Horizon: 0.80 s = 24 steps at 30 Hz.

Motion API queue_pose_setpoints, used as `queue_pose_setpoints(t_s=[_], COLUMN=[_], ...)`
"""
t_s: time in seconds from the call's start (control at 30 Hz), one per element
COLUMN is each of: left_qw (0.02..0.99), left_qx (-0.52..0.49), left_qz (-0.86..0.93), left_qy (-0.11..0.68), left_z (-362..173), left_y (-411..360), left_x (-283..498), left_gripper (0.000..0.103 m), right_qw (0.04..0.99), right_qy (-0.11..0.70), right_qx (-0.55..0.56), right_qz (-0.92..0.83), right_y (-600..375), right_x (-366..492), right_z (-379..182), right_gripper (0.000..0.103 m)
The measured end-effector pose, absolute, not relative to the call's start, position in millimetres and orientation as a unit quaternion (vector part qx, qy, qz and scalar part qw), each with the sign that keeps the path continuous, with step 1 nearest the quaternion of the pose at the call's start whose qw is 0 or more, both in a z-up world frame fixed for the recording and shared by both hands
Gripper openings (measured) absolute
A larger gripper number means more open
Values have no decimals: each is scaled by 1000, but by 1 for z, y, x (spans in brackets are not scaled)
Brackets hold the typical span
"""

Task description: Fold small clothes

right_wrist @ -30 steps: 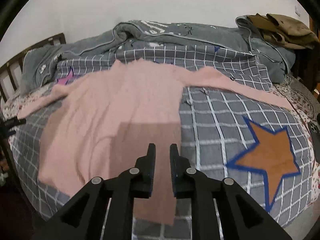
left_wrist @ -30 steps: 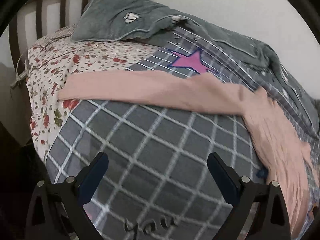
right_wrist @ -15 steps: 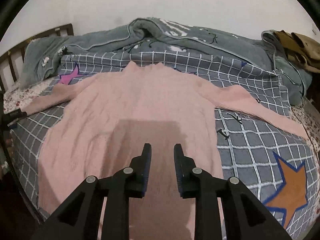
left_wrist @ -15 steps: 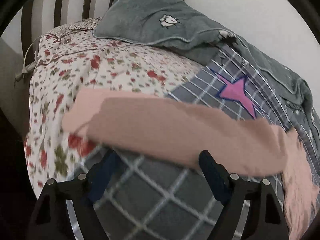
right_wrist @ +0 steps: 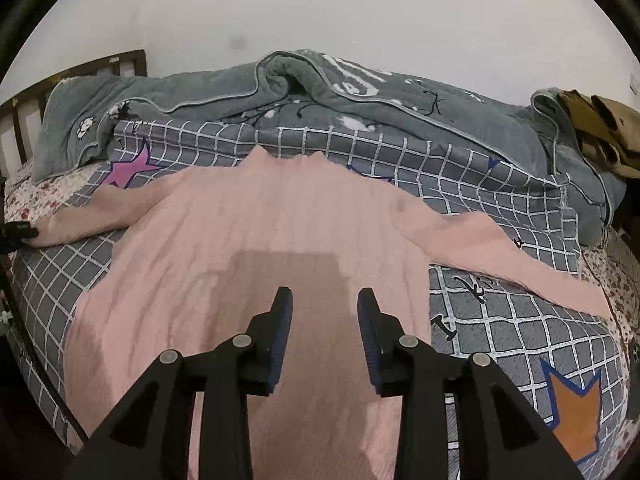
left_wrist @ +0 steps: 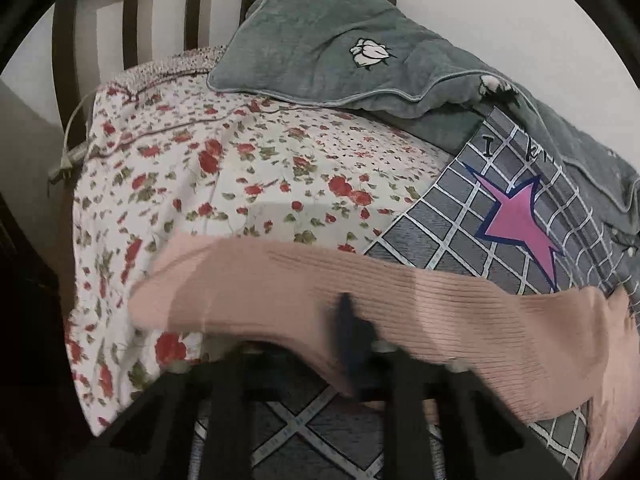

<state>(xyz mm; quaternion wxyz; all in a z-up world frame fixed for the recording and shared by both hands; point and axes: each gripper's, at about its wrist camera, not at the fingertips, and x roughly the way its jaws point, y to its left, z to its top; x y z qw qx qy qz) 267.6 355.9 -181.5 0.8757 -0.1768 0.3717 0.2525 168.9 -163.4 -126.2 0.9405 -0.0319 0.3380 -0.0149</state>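
Between left tongs (left_wrist: 348, 344): pink sweater (right_wrist: 256, 248) sleeve; body under right tongs (right_wrist: 325, 300).

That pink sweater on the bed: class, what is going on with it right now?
A person with a handheld gripper in each hand is folding a pink sweater spread flat on the checked quilt. The left gripper has its jaws shut on the sleeve that reaches onto the floral sheet. The right gripper hovers over the sweater's body with jaws open, holding nothing. No fold is made yet.
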Motion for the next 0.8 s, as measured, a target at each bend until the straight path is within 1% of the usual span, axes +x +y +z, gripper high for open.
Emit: queue_pose_setpoints(t_s=[0.07,0.33,0.57,0.8], left_qw=[874,902,929,947], left_qx=[-164,-106,-47,-13], left_qz=[254,240,184,101], left_qy=[379,344,317,306], left_z=[-176,-121,-71,-46], left_y=[350,296,203,90], left_x=[270,275,298,327], left_gripper=[8,7,7,7], right_qw=[940,946,946,948], right_qy=[339,325,323,315], right_qx=[-27,-6,16,39], right_qz=[-17,-13,-15,-29], right_y=[-170,-195,-231,-276], right_x=[169,153,128,108], right_z=[-127,-123,-127,-119], right_gripper=[33,33,33,33])
